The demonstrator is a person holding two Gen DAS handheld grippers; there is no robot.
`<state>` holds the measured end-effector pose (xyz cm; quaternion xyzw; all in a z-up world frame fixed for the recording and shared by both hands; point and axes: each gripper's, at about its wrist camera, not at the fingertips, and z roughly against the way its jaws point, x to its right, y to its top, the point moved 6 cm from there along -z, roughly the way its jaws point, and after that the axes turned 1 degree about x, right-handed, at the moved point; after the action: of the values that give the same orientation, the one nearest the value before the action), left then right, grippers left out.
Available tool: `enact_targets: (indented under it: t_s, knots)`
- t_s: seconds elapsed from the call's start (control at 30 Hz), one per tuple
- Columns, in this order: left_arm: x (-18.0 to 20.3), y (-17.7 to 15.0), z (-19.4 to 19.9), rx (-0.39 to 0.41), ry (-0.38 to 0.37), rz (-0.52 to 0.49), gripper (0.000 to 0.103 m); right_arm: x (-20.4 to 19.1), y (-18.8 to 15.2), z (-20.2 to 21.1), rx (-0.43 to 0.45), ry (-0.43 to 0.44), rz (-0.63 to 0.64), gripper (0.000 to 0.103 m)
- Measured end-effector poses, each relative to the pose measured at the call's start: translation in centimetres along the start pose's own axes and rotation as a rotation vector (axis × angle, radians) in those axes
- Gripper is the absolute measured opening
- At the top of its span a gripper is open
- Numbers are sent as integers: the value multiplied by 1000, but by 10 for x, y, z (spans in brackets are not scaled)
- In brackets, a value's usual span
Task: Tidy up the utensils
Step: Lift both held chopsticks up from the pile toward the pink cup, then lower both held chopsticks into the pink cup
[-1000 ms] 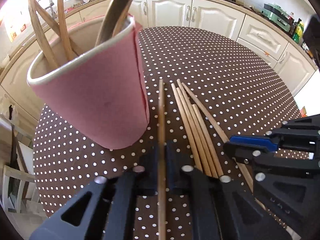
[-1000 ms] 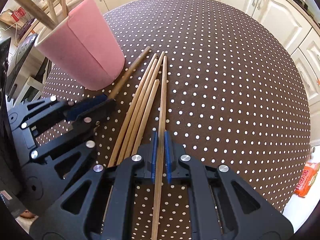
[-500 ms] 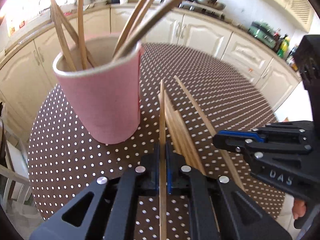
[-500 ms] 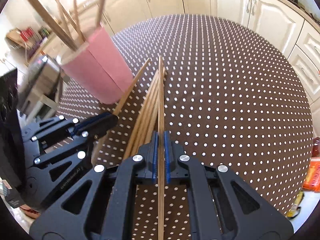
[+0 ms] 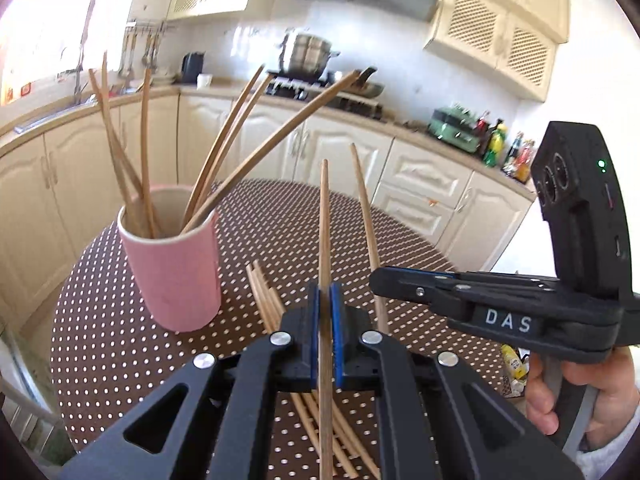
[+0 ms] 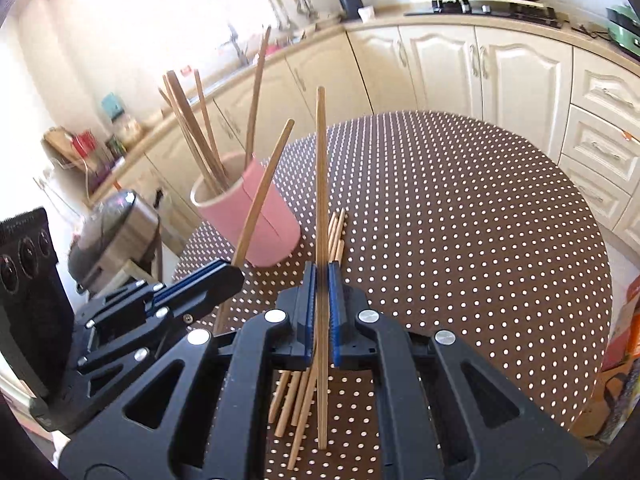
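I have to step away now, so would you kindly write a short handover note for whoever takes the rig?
Left gripper: shut on one chopstick, lifted off the table.
Right gripper: shut on another chopstick, also lifted.
Pink cup: upright on the table, several chopsticks already standing in it.
Loose chopsticks: a small bundle lies on the table beside the cup.
Left to do: drop both held sticks into the cup, then collect the bundle.

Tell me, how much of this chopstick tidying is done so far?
Partly done. Several chopsticks already stand in the pink cup. In hand: the left gripper has its jaws shut on one chopstick, the right gripper on another, both lifted off the dotted table. Left: a small bundle of loose chopsticks lying beside the cup, plus getting the two held ones in.
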<state>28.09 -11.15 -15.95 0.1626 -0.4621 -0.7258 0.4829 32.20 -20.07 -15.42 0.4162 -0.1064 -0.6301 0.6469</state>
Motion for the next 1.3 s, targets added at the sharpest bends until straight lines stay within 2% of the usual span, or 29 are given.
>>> enact_targets:
  t_s: [0.2, 0.4, 0.73, 1.0, 1.3]
  knots:
    - [32, 4, 32, 118, -25, -50, 6, -4, 10, 31, 89, 22, -8, 7]
    - [38, 23, 63, 260, -3, -35, 6, -12, 23, 56, 156, 32, 12, 7]
    - [7, 53, 110, 482, 36, 73, 6, -25, 51, 67, 227, 50, 40, 7]
    - [-33, 96, 102, 548, 88, 104, 6, -36, 79, 50, 252, 47, 67, 7]
    - [-67, 134, 75, 596, 186, 92, 6, -52, 118, 29, 315, 39, 116, 7]
